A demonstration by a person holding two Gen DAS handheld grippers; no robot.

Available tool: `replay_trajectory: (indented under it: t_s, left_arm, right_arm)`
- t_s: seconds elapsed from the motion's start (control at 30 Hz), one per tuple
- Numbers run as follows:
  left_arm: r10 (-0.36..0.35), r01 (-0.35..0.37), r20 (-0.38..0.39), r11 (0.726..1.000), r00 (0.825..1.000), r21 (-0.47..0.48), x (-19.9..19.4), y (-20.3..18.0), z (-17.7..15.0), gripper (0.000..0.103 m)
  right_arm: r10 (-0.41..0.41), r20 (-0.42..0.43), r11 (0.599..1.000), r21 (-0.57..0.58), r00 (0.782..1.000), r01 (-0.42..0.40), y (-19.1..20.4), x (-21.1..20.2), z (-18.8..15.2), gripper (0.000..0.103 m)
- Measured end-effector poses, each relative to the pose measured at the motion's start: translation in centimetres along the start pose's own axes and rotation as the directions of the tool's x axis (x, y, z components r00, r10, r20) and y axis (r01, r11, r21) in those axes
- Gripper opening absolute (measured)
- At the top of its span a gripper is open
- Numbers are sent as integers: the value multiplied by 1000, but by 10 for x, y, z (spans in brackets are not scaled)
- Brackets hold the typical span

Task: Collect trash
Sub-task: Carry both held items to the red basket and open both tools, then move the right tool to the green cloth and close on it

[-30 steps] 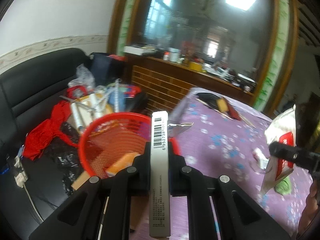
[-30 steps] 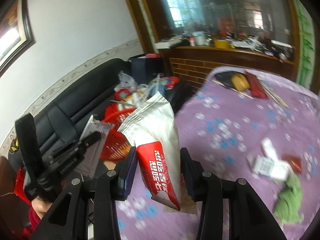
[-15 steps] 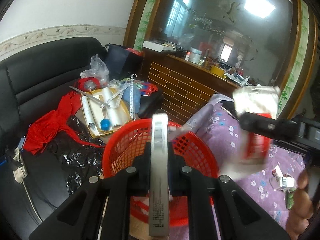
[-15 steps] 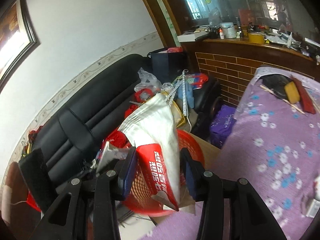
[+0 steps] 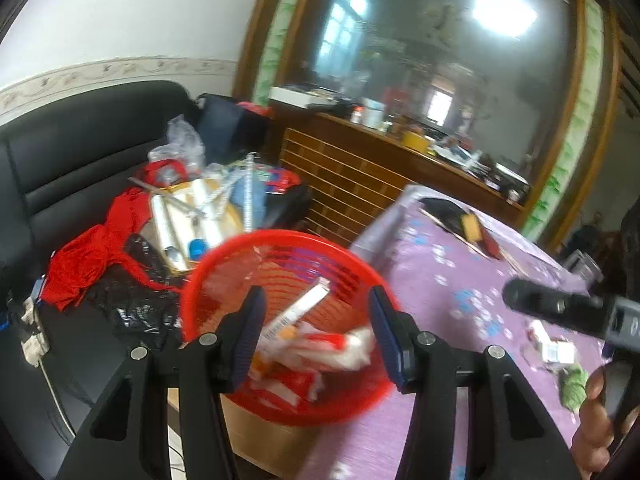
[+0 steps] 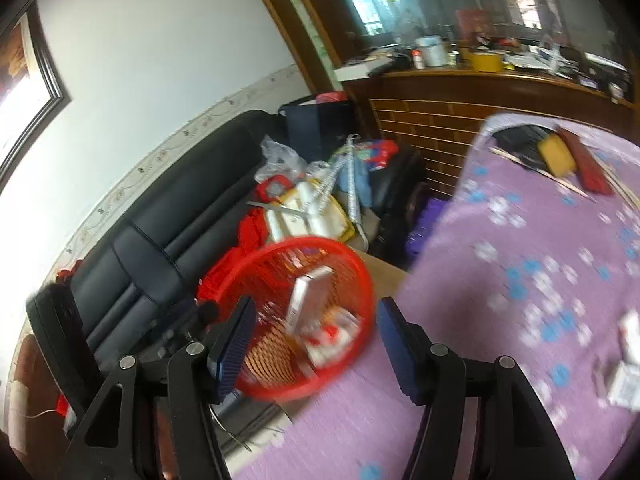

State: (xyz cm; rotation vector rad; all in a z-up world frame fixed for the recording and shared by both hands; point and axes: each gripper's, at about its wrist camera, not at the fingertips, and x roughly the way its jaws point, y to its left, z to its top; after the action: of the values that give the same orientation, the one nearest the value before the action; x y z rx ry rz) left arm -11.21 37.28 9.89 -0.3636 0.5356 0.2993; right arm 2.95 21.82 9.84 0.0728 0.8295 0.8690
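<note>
Both grippers hang over the red basket (image 5: 280, 400), left gripper (image 5: 316, 332) and right gripper (image 6: 314, 344) alike with jaws wide and empty. Inside the basket lie a long white box (image 5: 296, 312) and a crinkly red-and-white wrapper (image 5: 332, 350), so that part looks done. Beyond the basket, on the purple flowered tablecloth (image 6: 500, 280), small cartons (image 6: 628, 384) and a green scrap (image 5: 574, 382) remain to collect.

Red mesh basket (image 5: 340, 408) beside the table holds a slim white barcoded box (image 5: 298, 310), leaning, and a red-white bag (image 5: 340, 350).
</note>
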Motion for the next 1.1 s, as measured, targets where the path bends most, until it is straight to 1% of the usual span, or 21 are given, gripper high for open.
replay_trajectory:
  t_s: [0.07, 0.13, 0.2, 0.33, 0.4, 0.47, 0.5, 0.53, 0.57, 0.6, 0.63, 0.7, 0.8, 0.83, 0.87, 0.9, 0.93, 1.0, 1.03, 1.07, 1.1]
  left_arm:
    - [-25, 26, -13, 999, 1000, 38, -3, -19, -6, 52]
    - [-45, 47, -24, 996, 999, 79, -7, -40, -12, 52]
    - [-65, 70, -40, 991, 997, 117, -9, -61, -18, 52]
    - [-112, 124, -79, 977, 991, 173, -11, -106, -31, 53]
    - [-136, 153, -100, 969, 986, 195, -12, -128, -37, 53]
    - [-156, 179, -119, 958, 981, 225, -13, -150, -43, 56]
    - [-161, 187, -124, 953, 979, 238, -14, -159, -45, 58]
    - [-169, 198, -129, 947, 977, 253, -14, -168, -48, 60]
    - [-178, 210, -137, 939, 974, 274, -14, -181, -51, 62]
    - [-185, 222, -148, 929, 972, 296, -15, -193, -55, 63]
    - [-191, 232, -157, 920, 969, 315, -15, -203, -58, 65]
    - [-196, 244, -168, 907, 966, 343, -15, -218, -64, 66]
    - [-190, 247, -181, 888, 965, 388, -15, -235, -71, 68]
    - [-187, 248, -187, 884, 965, 396, -13, -238, -72, 68]
    - [-185, 250, -195, 881, 963, 401, -11, -242, -74, 68]
    - [-183, 251, -200, 880, 963, 402, -9, -244, -75, 68]
    - [-181, 251, -204, 880, 962, 403, -9, -245, -76, 68]
    - [-177, 252, -215, 880, 961, 403, -4, -249, -76, 68]
    - [-175, 254, -223, 879, 959, 404, -1, -251, -77, 68]
    - [-175, 258, -230, 877, 957, 406, 2, -254, -78, 68]
    - [-176, 261, -234, 875, 956, 407, 4, -256, -79, 68]
  right_arm:
    - [-13, 2, 1000, 11, 1000, 13, -14, -20, -16, 67]
    - [-49, 5, 999, 13, 999, 49, -31, -43, -32, 67]
    - [-104, 20, 994, 23, 994, 104, -52, -69, -48, 67]
    - [-246, 55, 966, 90, 968, 241, -108, -129, -73, 67]
    - [-338, 61, 933, 153, 939, 326, -146, -159, -84, 67]
    - [-421, 27, 890, 203, 907, 408, -179, -178, -93, 67]
    - [-465, 10, 862, 231, 885, 451, -197, -186, -98, 67]
    - [-487, 1, 846, 251, 873, 471, -210, -192, -101, 67]
    - [-499, -24, 830, 274, 866, 485, -227, -195, -106, 67]
    - [-496, -42, 825, 288, 867, 486, -236, -195, -107, 67]
    - [-479, -59, 824, 311, 876, 473, -248, -193, -111, 67]
    - [-452, -73, 829, 333, 889, 449, -258, -188, -116, 67]
    - [-422, -85, 849, 312, 902, 427, -256, -174, -118, 67]
    - [-421, -90, 854, 296, 903, 428, -251, -168, -118, 70]
    - [-434, -92, 853, 278, 896, 441, -251, -162, -119, 76]
    - [-458, -94, 850, 247, 884, 466, -246, -158, -119, 79]
    - [-477, -96, 845, 224, 874, 485, -241, -153, -119, 80]
    - [-531, -112, 825, 155, 840, 543, -232, -147, -125, 80]
    - [-542, -119, 820, 141, 832, 554, -231, -143, -125, 79]
    - [-548, -115, 817, 142, 829, 560, -233, -144, -127, 73]
    - [-546, -110, 817, 151, 831, 557, -236, -148, -128, 67]
